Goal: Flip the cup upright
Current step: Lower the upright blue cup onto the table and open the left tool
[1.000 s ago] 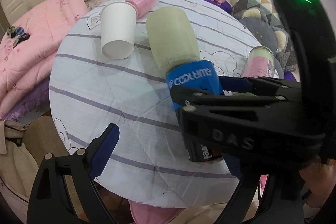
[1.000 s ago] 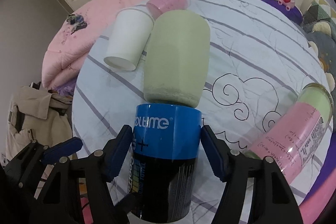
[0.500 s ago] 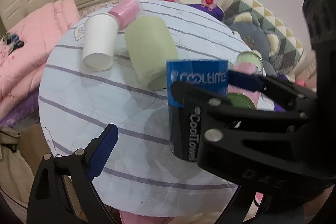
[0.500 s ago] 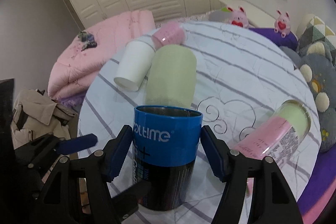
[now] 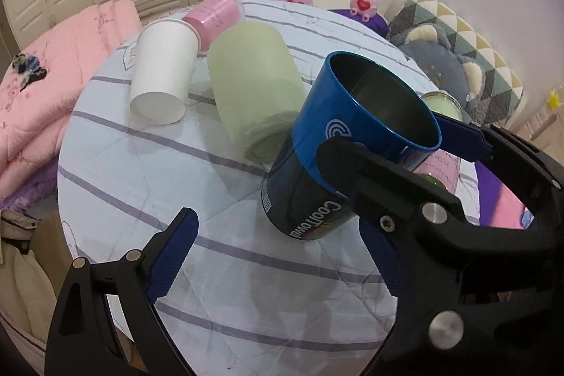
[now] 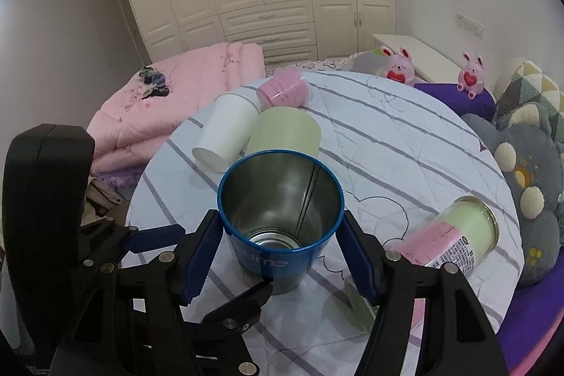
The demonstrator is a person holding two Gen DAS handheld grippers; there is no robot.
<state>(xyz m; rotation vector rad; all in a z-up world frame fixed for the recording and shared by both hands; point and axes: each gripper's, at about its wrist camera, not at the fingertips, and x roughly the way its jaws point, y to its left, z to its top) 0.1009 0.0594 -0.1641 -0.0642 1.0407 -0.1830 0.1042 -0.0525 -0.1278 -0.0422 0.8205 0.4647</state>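
Observation:
A blue and black metal cup (image 5: 352,143) stands almost upright on the round table (image 5: 148,185), mouth up, its steel inside showing in the right wrist view (image 6: 282,207). My right gripper (image 6: 280,247) is shut on the blue cup near its rim, one pad on each side. It also shows in the left wrist view (image 5: 405,171). My left gripper (image 5: 282,252) is open and empty, just in front of and to the left of the cup.
A pale green cup (image 5: 253,87), a white paper cup (image 5: 162,69) and a pink cup (image 5: 215,13) lie on their sides behind. A pink and green jar (image 6: 454,242) lies at the right. Pink quilt (image 6: 169,108) and cushions (image 6: 528,171) surround the table.
My right gripper has turned the blue cup from lying on its side to mouth up, and its base now rests on the table. The left gripper stayed open.

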